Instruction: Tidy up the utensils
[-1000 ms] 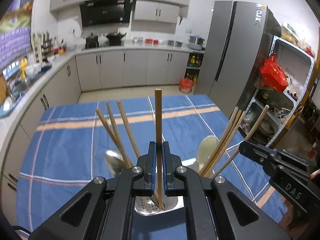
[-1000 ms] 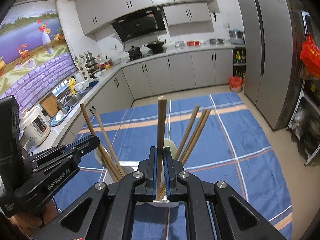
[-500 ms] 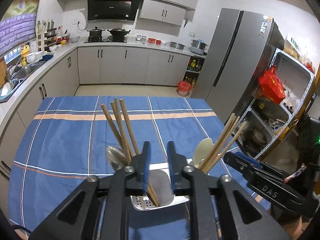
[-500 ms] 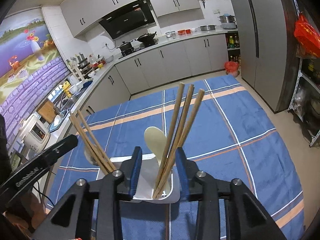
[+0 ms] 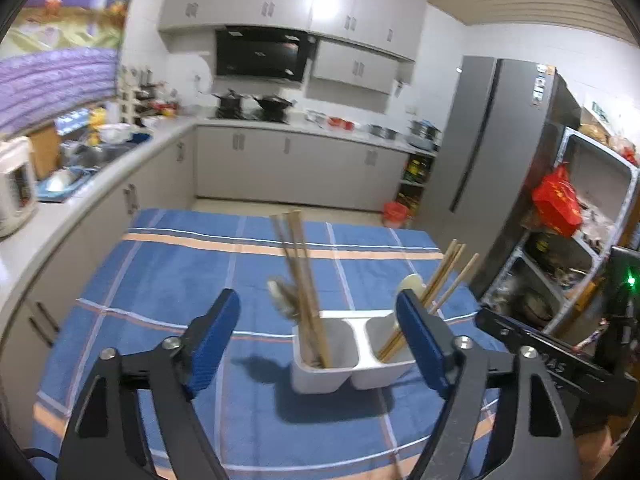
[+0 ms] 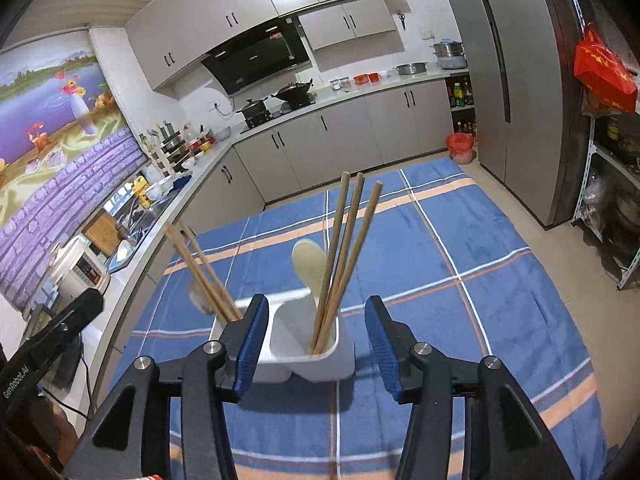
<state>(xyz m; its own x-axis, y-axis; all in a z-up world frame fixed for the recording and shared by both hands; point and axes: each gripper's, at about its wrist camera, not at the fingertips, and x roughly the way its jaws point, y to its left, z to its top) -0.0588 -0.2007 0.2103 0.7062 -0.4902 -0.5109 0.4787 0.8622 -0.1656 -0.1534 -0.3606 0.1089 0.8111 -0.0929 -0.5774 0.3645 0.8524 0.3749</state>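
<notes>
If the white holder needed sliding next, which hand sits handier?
Probably the right gripper: its open jaws frame the white holder head-on, while the left gripper, also open, views it off-centre.

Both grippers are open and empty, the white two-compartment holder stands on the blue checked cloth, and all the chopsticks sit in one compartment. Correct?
Not quite: the chopsticks are split between both compartments of the holder, the other bunch in the second one, as the right wrist view shows. The rest holds: left gripper and right gripper open, empty.
</notes>
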